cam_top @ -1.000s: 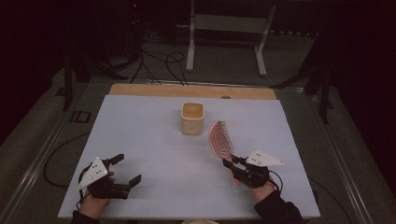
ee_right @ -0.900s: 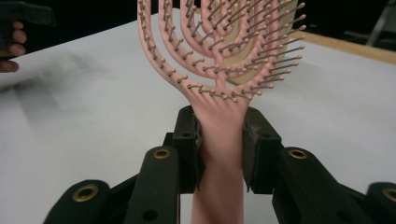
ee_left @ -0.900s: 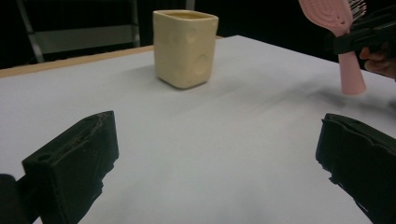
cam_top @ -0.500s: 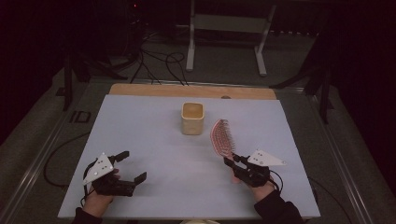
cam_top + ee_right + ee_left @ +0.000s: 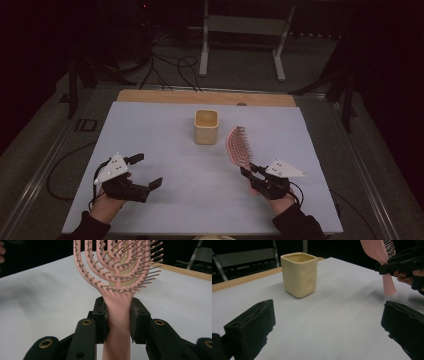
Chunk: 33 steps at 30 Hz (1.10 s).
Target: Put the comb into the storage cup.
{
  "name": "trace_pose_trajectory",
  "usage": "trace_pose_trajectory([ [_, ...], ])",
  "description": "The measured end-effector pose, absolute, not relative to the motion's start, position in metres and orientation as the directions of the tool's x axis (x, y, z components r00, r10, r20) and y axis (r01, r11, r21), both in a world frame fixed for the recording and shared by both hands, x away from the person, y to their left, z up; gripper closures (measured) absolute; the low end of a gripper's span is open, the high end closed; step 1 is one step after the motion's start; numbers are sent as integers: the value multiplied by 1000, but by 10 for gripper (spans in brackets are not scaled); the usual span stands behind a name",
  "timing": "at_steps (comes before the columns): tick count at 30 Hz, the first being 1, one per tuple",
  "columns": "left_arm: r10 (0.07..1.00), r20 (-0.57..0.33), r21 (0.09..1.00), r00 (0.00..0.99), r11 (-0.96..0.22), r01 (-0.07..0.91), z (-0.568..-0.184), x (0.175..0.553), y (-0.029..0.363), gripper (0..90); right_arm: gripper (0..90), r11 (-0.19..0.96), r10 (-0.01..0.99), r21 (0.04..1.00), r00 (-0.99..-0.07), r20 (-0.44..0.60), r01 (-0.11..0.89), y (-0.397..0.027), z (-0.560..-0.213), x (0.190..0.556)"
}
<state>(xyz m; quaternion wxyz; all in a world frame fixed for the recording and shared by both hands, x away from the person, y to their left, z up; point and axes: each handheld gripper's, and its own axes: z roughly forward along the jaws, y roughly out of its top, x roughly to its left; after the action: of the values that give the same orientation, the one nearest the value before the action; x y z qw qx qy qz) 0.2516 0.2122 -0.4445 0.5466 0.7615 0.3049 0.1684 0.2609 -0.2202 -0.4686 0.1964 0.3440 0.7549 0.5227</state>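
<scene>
Jaws on my right gripper (image 5: 248, 175) are clamped on the handle of the pink hairbrush (image 5: 238, 145), its head pointing toward twelve o'clock just right of the yellow cup (image 5: 206, 126), while my left gripper (image 5: 147, 171) stands wide open with nothing in it. I judge the brush light and stiff with a smooth handle that could twist, so the narrow neck just below the bristles is where I would keep hold. I see a pale grey table (image 5: 150, 130), matte and flat, in a dark room with cables at twelve o'clock.
</scene>
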Motion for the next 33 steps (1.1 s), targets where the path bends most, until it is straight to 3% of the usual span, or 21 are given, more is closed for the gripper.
trace_pose_trajectory([
  [13,612,-11,932,791,-279,229,-412,264,198,3,703,215,726,924,-684,65,316,-218,-467,260],
  [33,600,-75,912,797,-282,298,-380,290,154,3,704,192,731,928,-677,82,320,-221,-466,260],
])
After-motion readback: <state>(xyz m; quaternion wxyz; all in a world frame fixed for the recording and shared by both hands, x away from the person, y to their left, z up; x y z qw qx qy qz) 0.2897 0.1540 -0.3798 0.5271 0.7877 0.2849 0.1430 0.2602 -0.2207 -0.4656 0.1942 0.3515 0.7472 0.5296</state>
